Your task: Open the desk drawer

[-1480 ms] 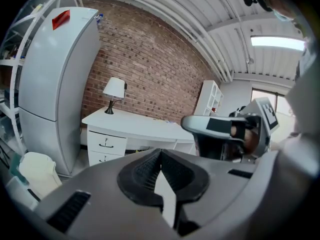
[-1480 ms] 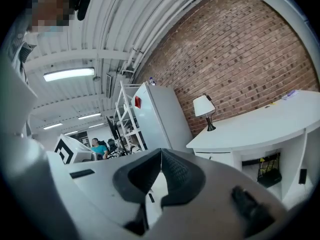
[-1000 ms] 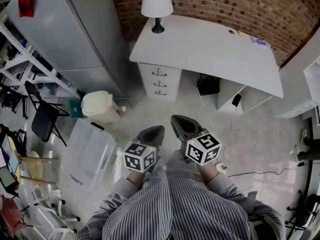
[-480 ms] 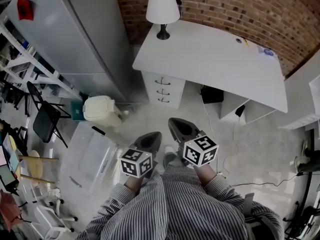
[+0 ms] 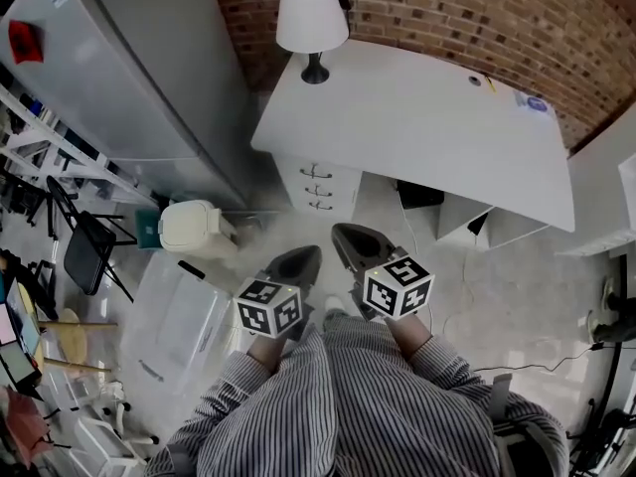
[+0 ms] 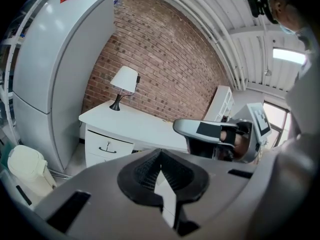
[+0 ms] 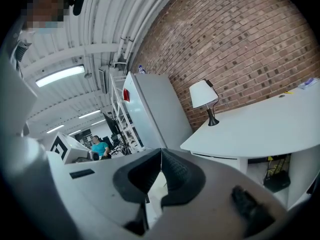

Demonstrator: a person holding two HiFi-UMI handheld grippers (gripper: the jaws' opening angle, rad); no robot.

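Note:
A white desk [image 5: 427,107] stands against the brick wall, with a three-drawer unit [image 5: 318,187] under its left end; each drawer has a small dark handle. All drawers look closed. My left gripper [image 5: 306,256] and right gripper [image 5: 343,235] are held side by side over the floor, short of the desk, both shut and empty. The left gripper view shows its shut jaws [image 6: 160,155] pointing at the drawer unit [image 6: 106,147], with the right gripper [image 6: 215,132] beside it. In the right gripper view the shut jaws [image 7: 161,154] face the desk's left end [image 7: 250,126].
A white lamp [image 5: 311,20] stands on the desk's left corner. A tall grey fridge [image 5: 129,78] is left of the desk, with a white bin [image 5: 197,229], a clear plastic box [image 5: 179,316] and a folding chair [image 5: 87,251]. A black bag [image 5: 422,195] and cables lie under the desk.
Both grippers have come forward together toward the desk, which now lies closer ahead. Their jaws stayed shut and empty throughout.

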